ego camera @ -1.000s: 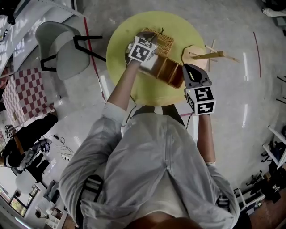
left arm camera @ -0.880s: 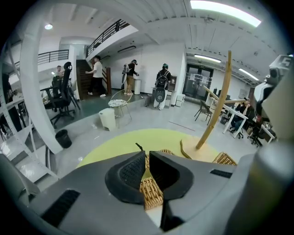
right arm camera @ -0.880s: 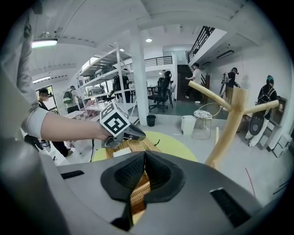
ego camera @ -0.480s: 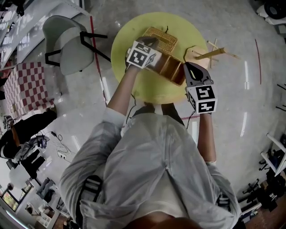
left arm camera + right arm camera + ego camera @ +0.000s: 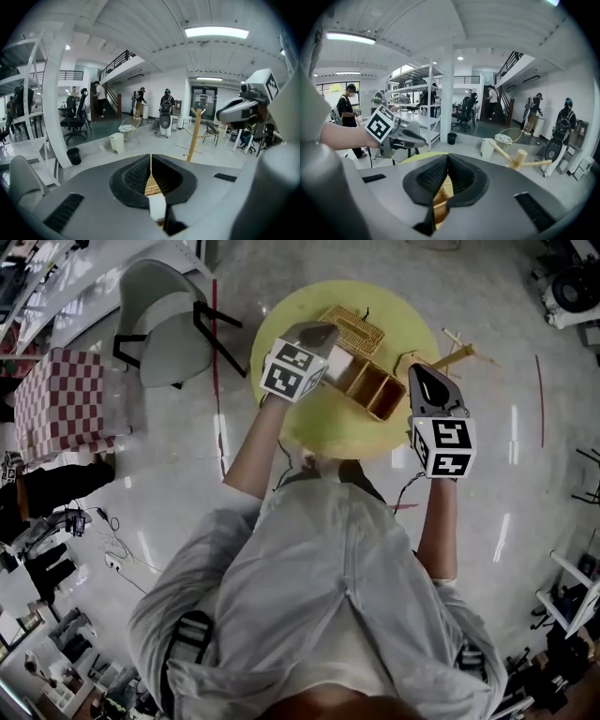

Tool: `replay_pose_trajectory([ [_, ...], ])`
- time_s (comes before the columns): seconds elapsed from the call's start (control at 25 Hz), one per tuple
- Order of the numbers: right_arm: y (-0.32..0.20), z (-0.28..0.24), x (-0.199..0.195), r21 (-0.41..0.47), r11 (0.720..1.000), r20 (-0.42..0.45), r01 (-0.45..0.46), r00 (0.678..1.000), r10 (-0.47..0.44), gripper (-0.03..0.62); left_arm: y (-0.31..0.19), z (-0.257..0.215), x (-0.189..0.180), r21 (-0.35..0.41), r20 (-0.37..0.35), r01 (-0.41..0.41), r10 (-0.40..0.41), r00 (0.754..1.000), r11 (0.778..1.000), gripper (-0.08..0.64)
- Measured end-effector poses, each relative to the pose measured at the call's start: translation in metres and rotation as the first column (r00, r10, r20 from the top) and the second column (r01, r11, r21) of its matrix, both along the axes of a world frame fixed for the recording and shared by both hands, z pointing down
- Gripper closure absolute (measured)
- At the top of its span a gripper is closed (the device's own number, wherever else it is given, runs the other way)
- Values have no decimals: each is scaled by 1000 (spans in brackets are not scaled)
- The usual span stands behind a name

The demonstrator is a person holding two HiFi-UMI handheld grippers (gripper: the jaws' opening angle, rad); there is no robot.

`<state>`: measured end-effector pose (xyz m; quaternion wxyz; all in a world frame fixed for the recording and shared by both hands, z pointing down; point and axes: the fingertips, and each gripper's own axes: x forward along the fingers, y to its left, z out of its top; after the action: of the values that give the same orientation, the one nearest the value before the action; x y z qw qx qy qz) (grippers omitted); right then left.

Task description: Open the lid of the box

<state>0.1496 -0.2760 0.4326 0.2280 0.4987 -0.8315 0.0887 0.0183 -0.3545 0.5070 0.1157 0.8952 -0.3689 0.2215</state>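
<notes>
Here we look steeply down on a round yellow table (image 5: pixel 328 427) carrying the woven box (image 5: pixel 370 385), which lies between the two claws. The left gripper (image 5: pixel 319 332) reaches in from the box's left side. In its own view, we find its jaws closed to a narrow slit and pinching a thin woven edge, which we take to be the lid (image 5: pixel 354 329). The lid sits just to the right of this claw's tips, swung up off the box so that the compartments are uncovered. The right gripper (image 5: pixel 424 373) meets the box's opposite end. Its jaws are likewise nearly together, with a piece of the box's woven wall between them. Just beyond the right claw's tips lies a wooden rack (image 5: pixel 459 351). Well out to the left of the left claw stands a grey chair (image 5: pixel 159 324), off the table.
</notes>
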Motion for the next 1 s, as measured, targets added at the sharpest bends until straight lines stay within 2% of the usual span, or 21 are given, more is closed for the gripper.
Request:
replay_pose_trajectory([
  [0.24,4,-30,-1,70,997,-36,27,999,-25,569,26,-43,-8,98,-38,6,-2,999,995,528],
  [0.44,-2,-57,-8,126,991,-67,39,997,-31,569,39,-81,-24,187,-45,4,4,999,982,528],
  [0.6,-4,-73,-21,165,985,-79,60,996,-47,569,49,-105,-39,233,-50,23,-12,999,972,528],
  [0.8,-4,-88,-35,190,978,-49,84,996,-76,569,58,-131,-50,287,-56,43,-28,998,957,528],
  [1.0,-6,-98,-45,213,972,-60,103,994,-93,569,58,-143,-63,304,-78,81,-60,995,949,528],
])
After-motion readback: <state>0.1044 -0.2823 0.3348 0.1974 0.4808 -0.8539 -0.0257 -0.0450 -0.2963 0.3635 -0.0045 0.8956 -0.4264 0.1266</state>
